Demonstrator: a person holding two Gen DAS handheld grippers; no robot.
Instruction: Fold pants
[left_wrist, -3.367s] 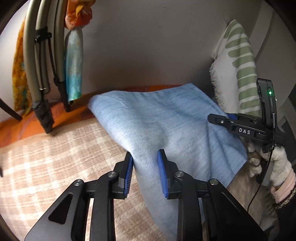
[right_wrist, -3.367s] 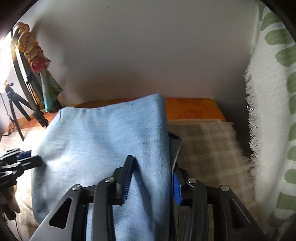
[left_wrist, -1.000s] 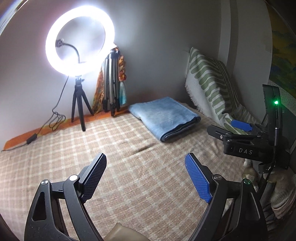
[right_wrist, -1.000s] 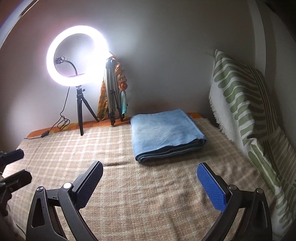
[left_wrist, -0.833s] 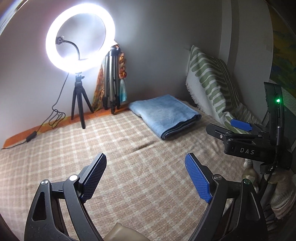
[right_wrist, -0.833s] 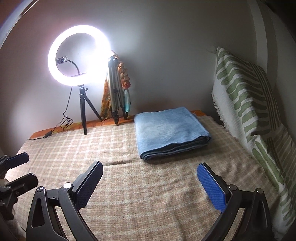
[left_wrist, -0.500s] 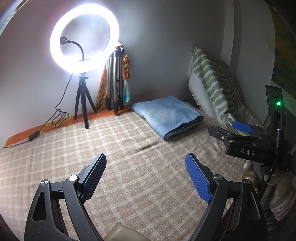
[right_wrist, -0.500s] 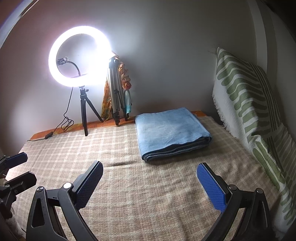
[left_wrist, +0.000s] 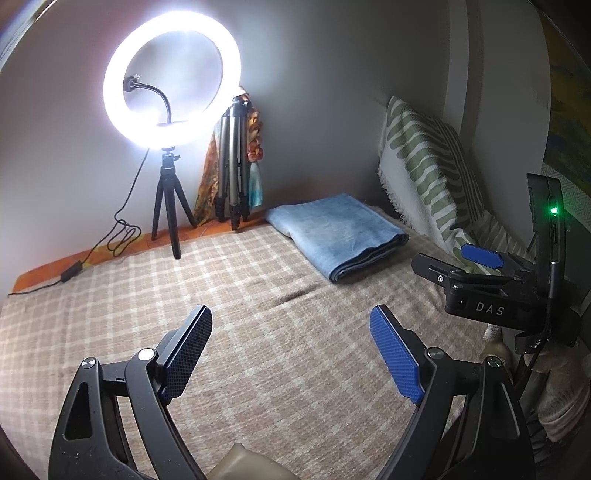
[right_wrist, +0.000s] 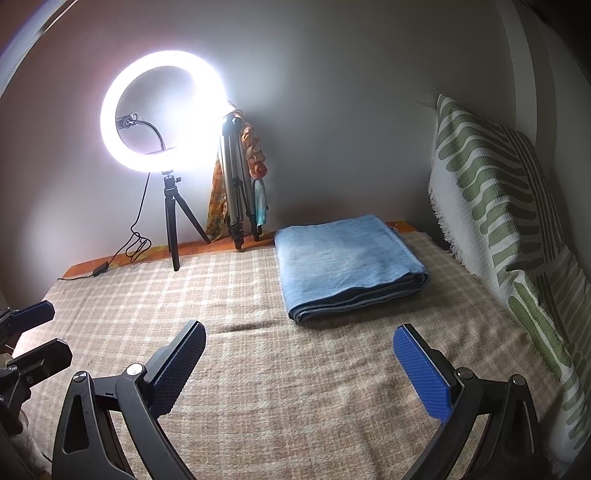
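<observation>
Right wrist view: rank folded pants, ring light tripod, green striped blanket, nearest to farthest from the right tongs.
From the right tongs, open and empty:
1. green striped blanket, running along the right side, its lower end beside the tongs.
2. folded pants, ahead, slightly right, flat on the plaid cover.
3. ring light tripod, far back left by the wall.

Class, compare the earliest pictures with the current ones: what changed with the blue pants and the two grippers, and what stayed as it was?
Both grippers let go of the folded light-blue denim pants and drew back from them. The left gripper and right gripper now stand wide open and empty above the beige checked blanket. The pants lie folded at the blanket's far end, as they did a second ago; the lit ring light also kept its place.
</observation>
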